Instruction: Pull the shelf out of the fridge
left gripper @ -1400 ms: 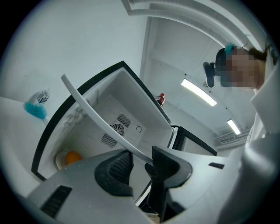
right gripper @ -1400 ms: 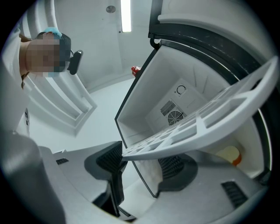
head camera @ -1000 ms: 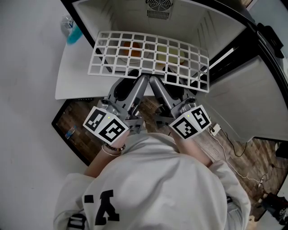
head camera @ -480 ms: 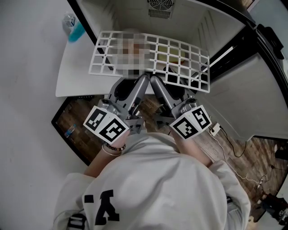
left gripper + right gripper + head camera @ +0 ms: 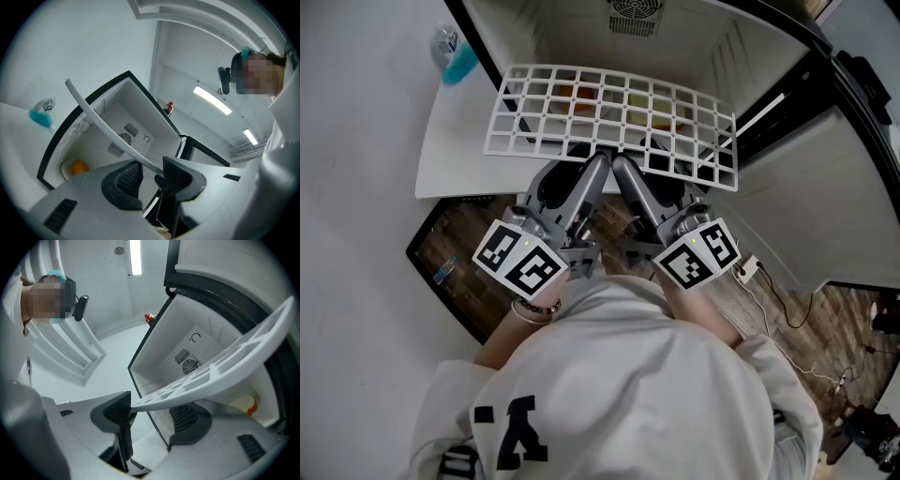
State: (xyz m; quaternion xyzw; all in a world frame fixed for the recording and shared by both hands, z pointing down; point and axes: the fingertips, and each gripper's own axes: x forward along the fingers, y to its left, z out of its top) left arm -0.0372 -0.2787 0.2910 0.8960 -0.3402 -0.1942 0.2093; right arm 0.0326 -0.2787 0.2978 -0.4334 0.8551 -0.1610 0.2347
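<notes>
The white grid shelf (image 5: 609, 112) juts out of the small white fridge (image 5: 581, 28), tilted, its near edge toward me. Both grippers meet at the middle of that edge. My left gripper (image 5: 596, 161) is shut on the shelf; in the left gripper view the shelf (image 5: 108, 126) runs edge-on down between the pads of the left gripper (image 5: 149, 178). My right gripper (image 5: 621, 164) is shut on it too; in the right gripper view the shelf (image 5: 225, 371) ends between the pads of the right gripper (image 5: 154, 411).
An orange (image 5: 79, 166) and a pale yellow thing (image 5: 246, 405) lie inside the fridge under the shelf. The fridge door (image 5: 825, 187) stands open at right. A blue-topped bottle (image 5: 450, 56) lies at far left. Cables (image 5: 787, 309) trail over the wooden floor.
</notes>
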